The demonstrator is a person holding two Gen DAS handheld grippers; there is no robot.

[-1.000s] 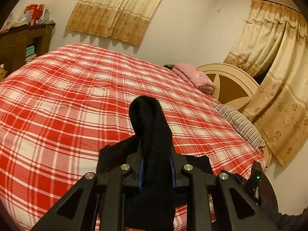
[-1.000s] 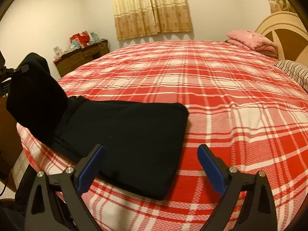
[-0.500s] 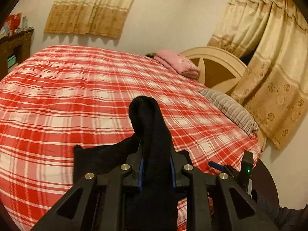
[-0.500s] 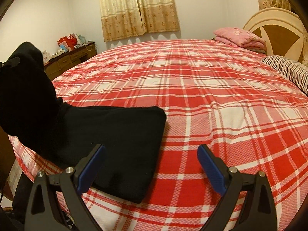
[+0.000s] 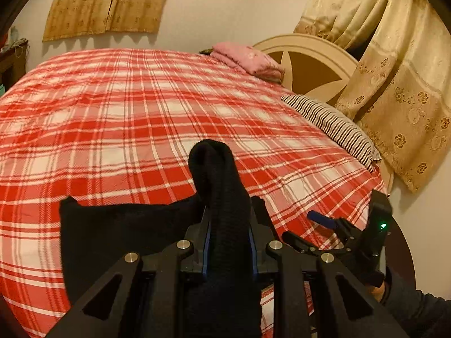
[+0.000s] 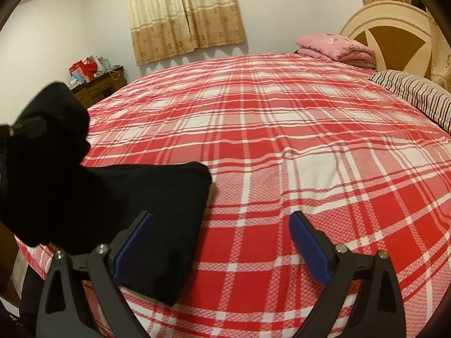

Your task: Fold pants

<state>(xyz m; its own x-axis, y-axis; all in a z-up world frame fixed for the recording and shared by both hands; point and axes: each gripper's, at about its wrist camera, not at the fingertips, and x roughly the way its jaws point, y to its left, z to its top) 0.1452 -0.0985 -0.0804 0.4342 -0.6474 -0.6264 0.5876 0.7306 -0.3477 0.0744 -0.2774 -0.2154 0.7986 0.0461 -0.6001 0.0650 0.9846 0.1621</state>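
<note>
The left gripper [image 5: 228,239] has its jaws pinched tight on a thick bunched fold of the black pants [image 5: 118,233], which rises as a rounded hump between the blue pads and past their tips. The rest of the pants lies flat on the red plaid bedspread [image 5: 126,129], near its front edge, a folded slab trailing left of the clamped part. The right gripper [image 6: 220,242] stands with its jaws spread wide and nothing between them, above the bedspread just right of the pants, its left blue pad [image 6: 132,245] over the slab's right edge.
</note>
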